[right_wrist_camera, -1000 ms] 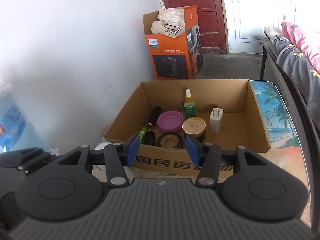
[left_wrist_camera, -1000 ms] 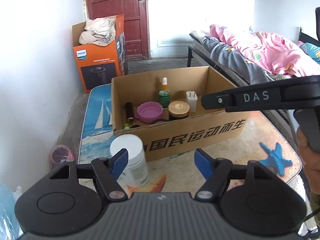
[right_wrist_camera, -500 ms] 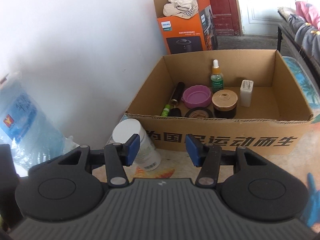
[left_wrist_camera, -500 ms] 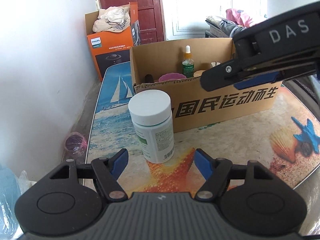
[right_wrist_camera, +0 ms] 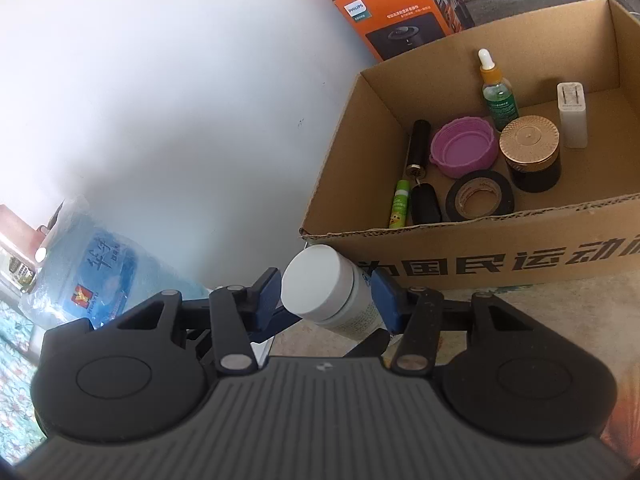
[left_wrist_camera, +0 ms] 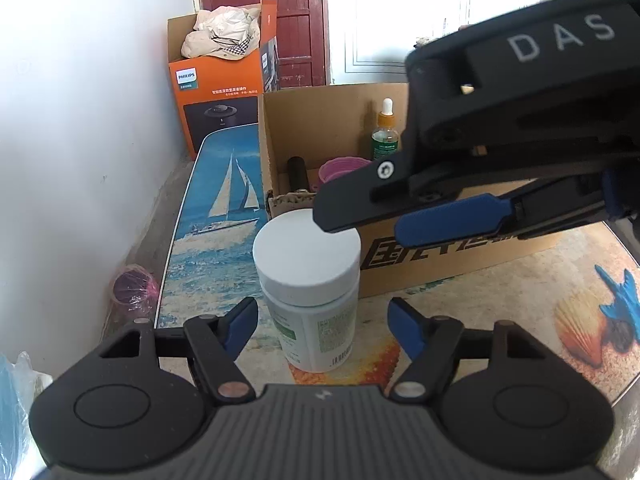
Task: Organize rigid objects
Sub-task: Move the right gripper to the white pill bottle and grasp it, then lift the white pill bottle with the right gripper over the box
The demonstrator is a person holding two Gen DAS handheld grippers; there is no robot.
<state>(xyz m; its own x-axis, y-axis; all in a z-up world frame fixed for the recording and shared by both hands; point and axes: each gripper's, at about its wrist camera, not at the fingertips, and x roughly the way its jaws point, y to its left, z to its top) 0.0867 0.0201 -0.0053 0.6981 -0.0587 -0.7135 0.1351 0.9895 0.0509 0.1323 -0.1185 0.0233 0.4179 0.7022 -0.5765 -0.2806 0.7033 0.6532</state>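
A white pill bottle (left_wrist_camera: 310,292) with a white cap stands on the patterned table just in front of the cardboard box (left_wrist_camera: 460,252). My left gripper (left_wrist_camera: 322,330) is open, its blue pads either side of the bottle's lower body without touching. My right gripper (right_wrist_camera: 326,298) is open around the bottle (right_wrist_camera: 324,294) near its cap, coming from above; its pads look close to the bottle, contact unclear. It shows in the left wrist view (left_wrist_camera: 400,216) over the cap. The box (right_wrist_camera: 500,248) holds a dropper bottle (right_wrist_camera: 498,92), purple lid (right_wrist_camera: 462,152), gold-capped jar (right_wrist_camera: 530,152), tape roll (right_wrist_camera: 480,196) and white charger (right_wrist_camera: 573,114).
An orange Philips box (left_wrist_camera: 224,92) with cloth on top stands at the back by the red door. A white wall runs along the left. A blue water jug (right_wrist_camera: 92,268) sits on the floor at the left. A starfish print (left_wrist_camera: 618,292) marks the table's right side.
Both grippers have moved down and in on the white bottle. The right gripper swung from over the box to straddle the bottle's cap. The left gripper came closer to the bottle's body.
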